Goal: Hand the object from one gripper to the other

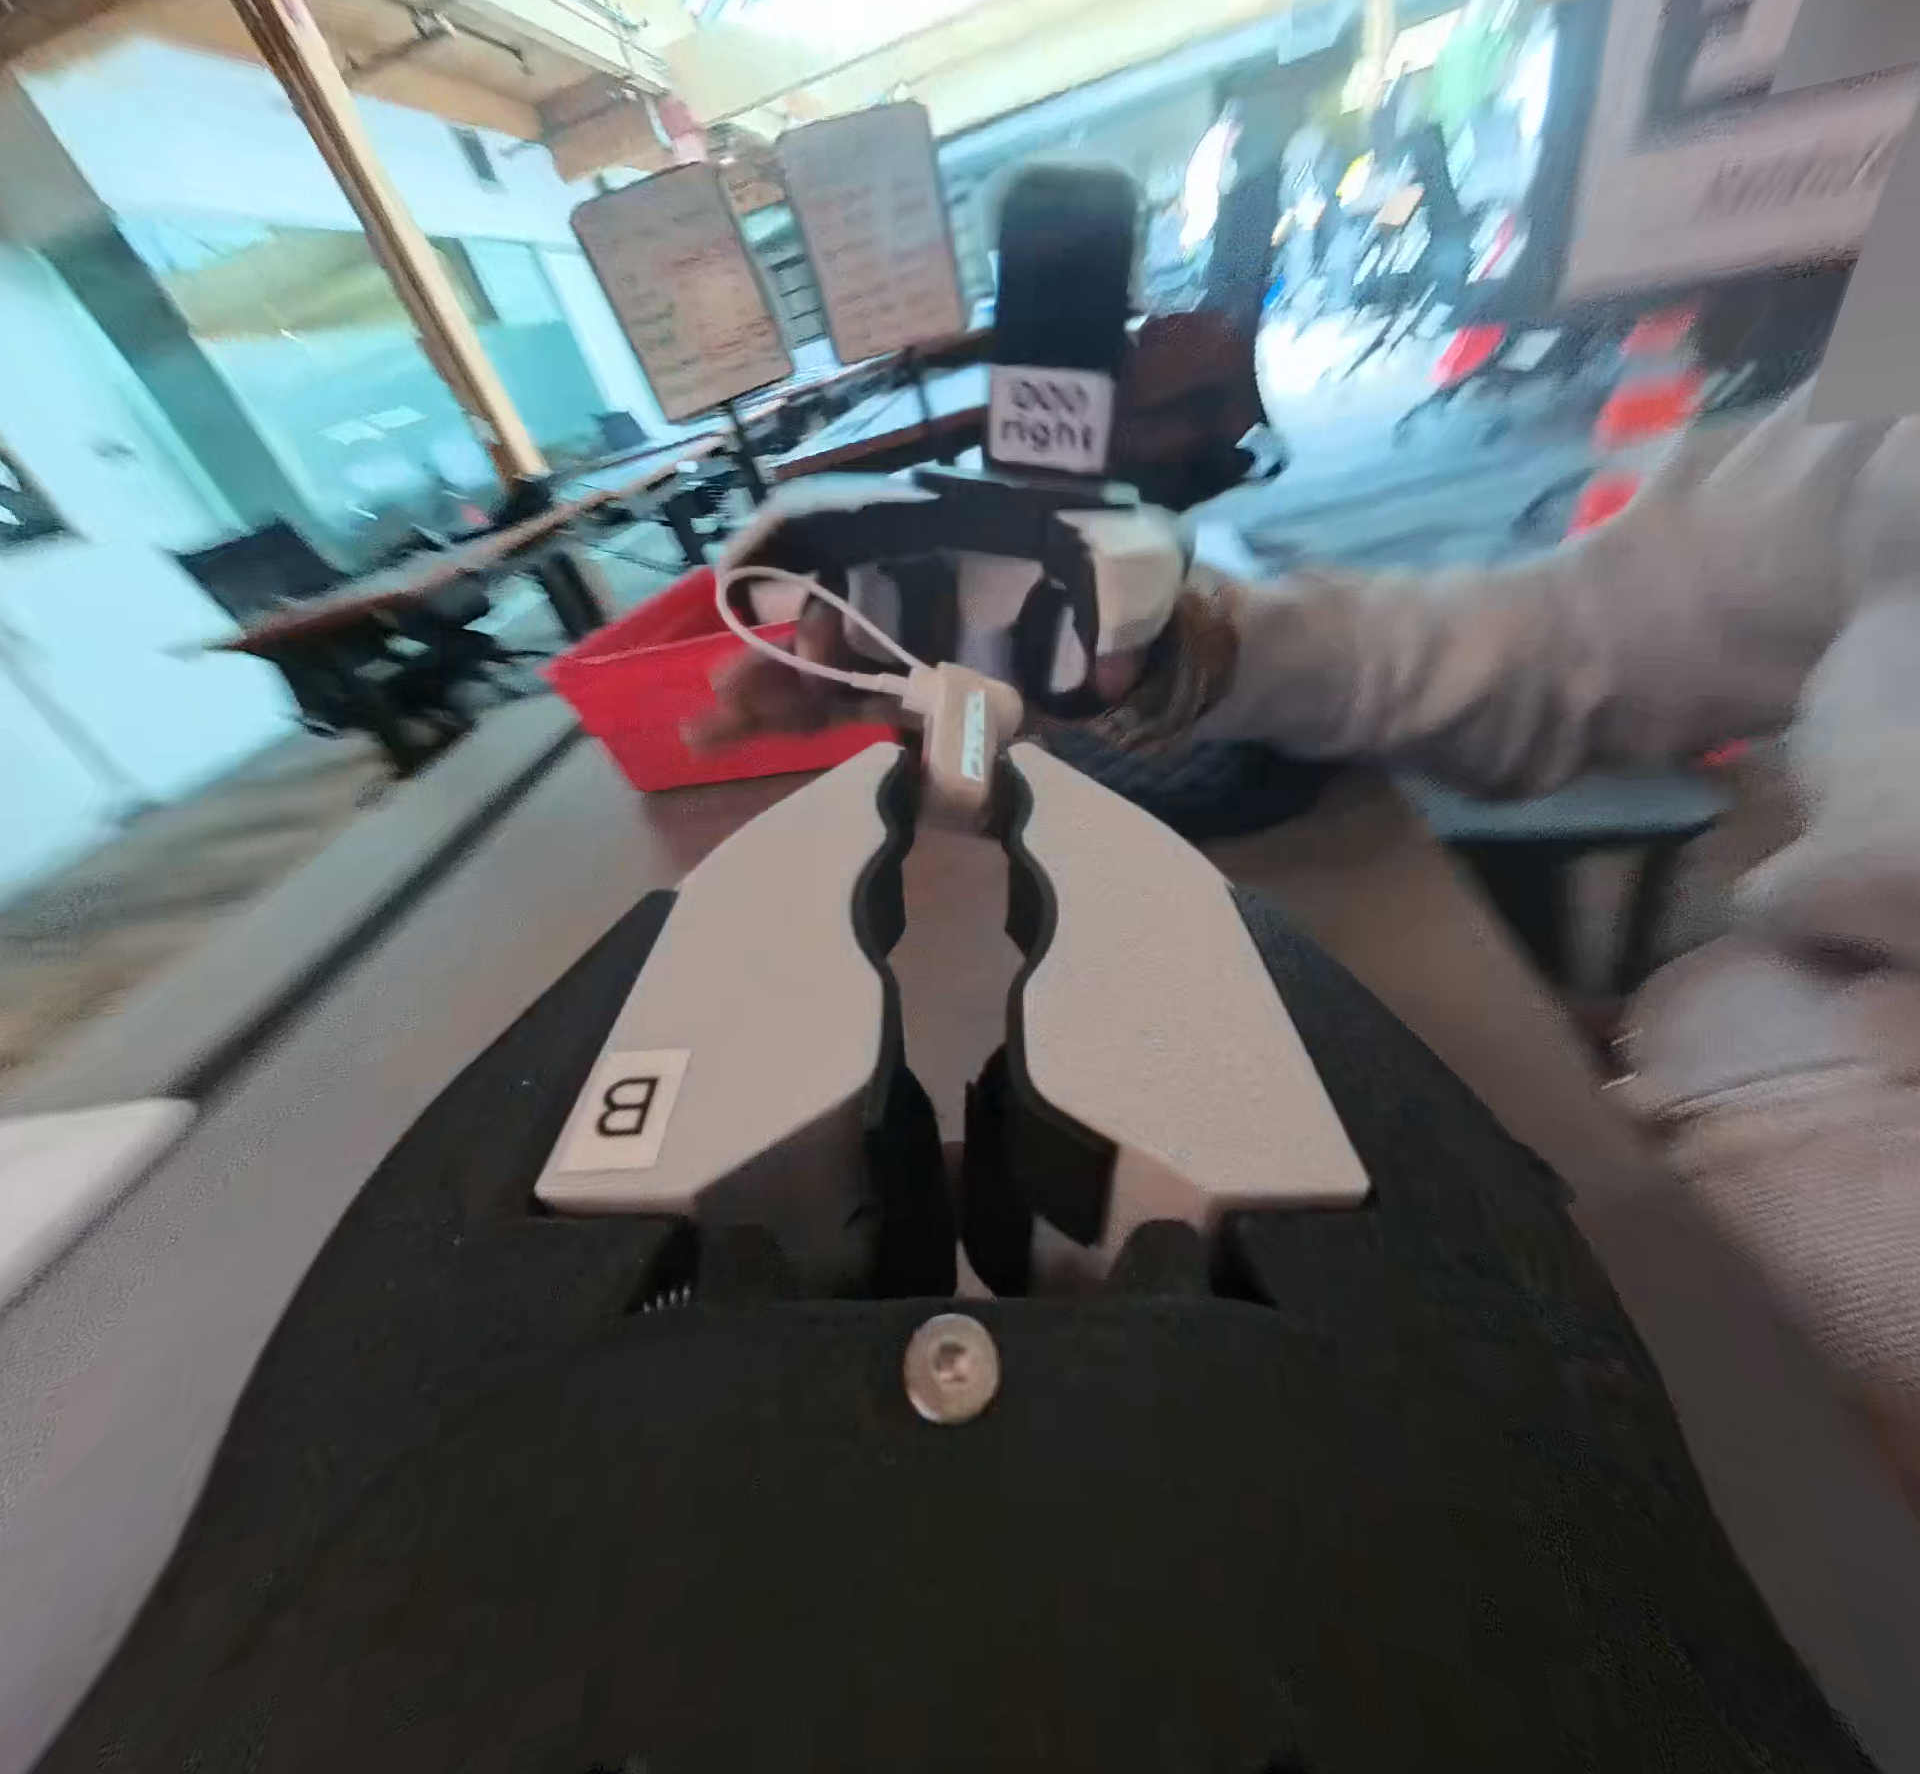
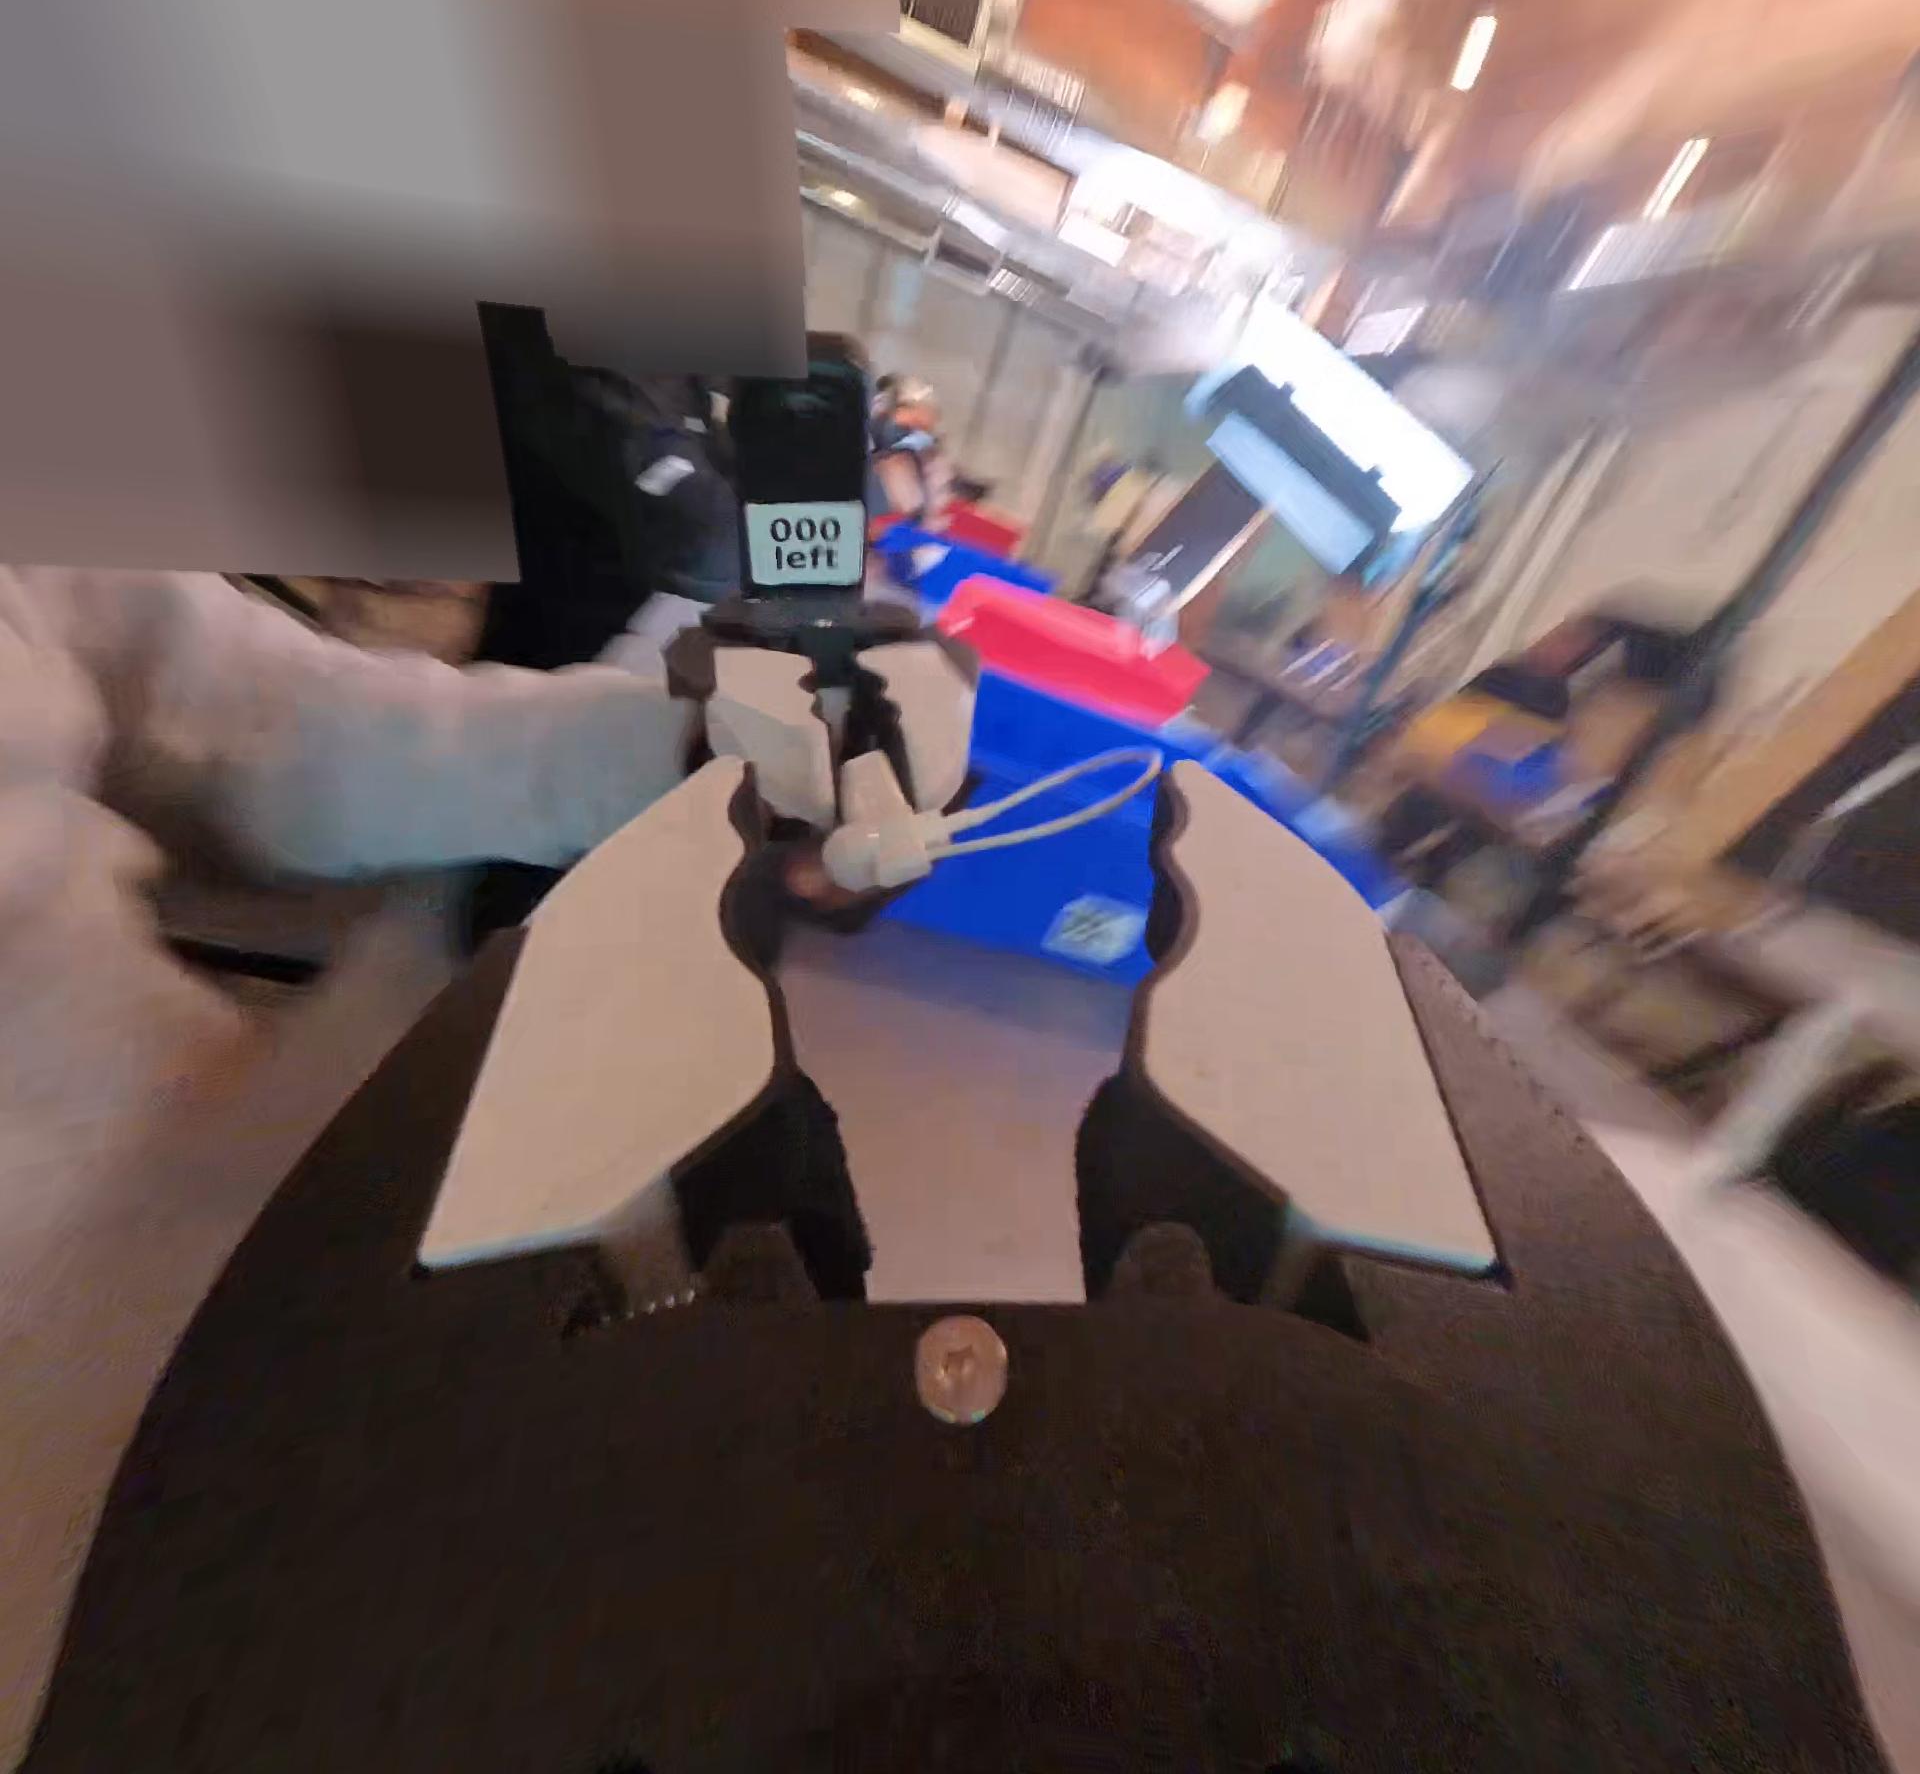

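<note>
The object is a small white tag point(image 1: 961, 737) with a thin white cord loop point(image 1: 774, 618). My left gripper point(image 1: 956, 760) is shut on the tag's body at its fingertips, and the loop sticks out ahead. My right gripper point(image 1: 966, 623) faces it close behind the loop, jaws apart. In the right wrist view my right gripper point(image 2: 956, 779) is open, and the tag point(image 2: 883, 857) and its loop point(image 2: 1091, 789) hang in the gap between its fingertips, touching neither. The left gripper point(image 2: 842, 789) holds the tag from the far side.
A red bin point(image 1: 665, 685) stands on the brown table point(image 1: 468, 945) behind the grippers. A blue bin point(image 2: 1018, 893) and a red bin point(image 2: 1070, 644) lie beyond the right gripper. The person's pale sleeves point(image 1: 1455, 644) reach in from the sides. The background is blurred.
</note>
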Tool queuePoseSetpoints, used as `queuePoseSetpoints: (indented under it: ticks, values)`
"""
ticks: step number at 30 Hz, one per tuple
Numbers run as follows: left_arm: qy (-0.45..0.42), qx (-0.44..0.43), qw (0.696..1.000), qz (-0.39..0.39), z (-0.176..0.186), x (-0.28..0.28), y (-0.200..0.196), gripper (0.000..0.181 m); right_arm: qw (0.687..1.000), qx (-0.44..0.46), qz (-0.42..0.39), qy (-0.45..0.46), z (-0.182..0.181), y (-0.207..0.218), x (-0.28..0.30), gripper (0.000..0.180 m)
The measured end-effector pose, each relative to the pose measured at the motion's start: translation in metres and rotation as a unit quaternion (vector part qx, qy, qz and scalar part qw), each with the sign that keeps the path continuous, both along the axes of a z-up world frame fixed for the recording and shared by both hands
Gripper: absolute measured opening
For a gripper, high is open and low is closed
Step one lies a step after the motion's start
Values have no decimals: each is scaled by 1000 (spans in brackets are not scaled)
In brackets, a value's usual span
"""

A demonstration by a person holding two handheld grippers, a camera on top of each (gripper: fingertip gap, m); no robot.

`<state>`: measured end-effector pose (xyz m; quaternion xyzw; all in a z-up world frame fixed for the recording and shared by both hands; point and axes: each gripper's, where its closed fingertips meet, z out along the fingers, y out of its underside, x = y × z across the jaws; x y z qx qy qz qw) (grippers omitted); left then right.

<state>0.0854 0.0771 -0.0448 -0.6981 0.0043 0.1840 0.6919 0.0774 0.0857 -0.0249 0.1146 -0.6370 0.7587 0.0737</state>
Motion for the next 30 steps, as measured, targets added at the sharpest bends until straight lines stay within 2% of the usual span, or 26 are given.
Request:
queuePoseSetpoints:
  ticks: [1, 3, 6, 9, 12, 15, 16, 18, 19, 21, 23, 25, 27, 30]
  values:
    - [-52, 25, 998, -22, 4, 1, -2, 14, 994, -30, -35, 95, 7, 4, 3, 70]
    - [-148, 55, 986, -61, 4, 1, -5, 14, 956, -55, -94, 272, 12, 9, 13, 66]
    - [-267, 73, 955, -109, -2, 2, -5, 14, 898, -20, -140, 416, -1, 2, 19, 61]
    - [-295, 61, 944, -131, -7, 7, -1, 14, 862, 31, -155, 481, -18, -6, 17, 43]
    - [-298, 43, 944, -132, -12, 10, 1, 14, 853, 56, -157, 495, -25, -9, 17, 18]
    - [-292, 53, 945, -138, -9, 11, 1, 13, 862, 68, -149, 480, -27, -9, 17, 13]
    - [-272, 60, 951, -132, -6, 10, 2, 15, 875, 72, -143, 458, -27, -9, 16, 13]
    - [-197, 71, 973, -93, 0, 6, 2, 44, 915, 59, -130, 376, -19, -6, 14, 13]
    - [-139, 69, 986, -69, 3, 4, 2, 50, 939, 54, -125, 315, -14, -4, 9, 13]
    - [1, 56, 998, -9, 10, 1, -1, 52, 982, 52, -95, 156, -7, 2, -2, 13]
    - [144, 14, 987, 65, 12, -4, -3, 52, 998, 55, -23, -22, -4, 7, -5, 13]
    - [246, -28, 963, 103, 10, -4, -1, 52, 977, 81, 53, -188, -10, 9, -6, 13]
    - [292, -63, 948, 108, 2, -3, 4, 48, 936, 114, 108, -316, -20, 8, -7, 13]
    - [313, -119, 935, 115, -13, -8, 8, 36, 906, 130, 146, -374, -26, 7, -4, 13]
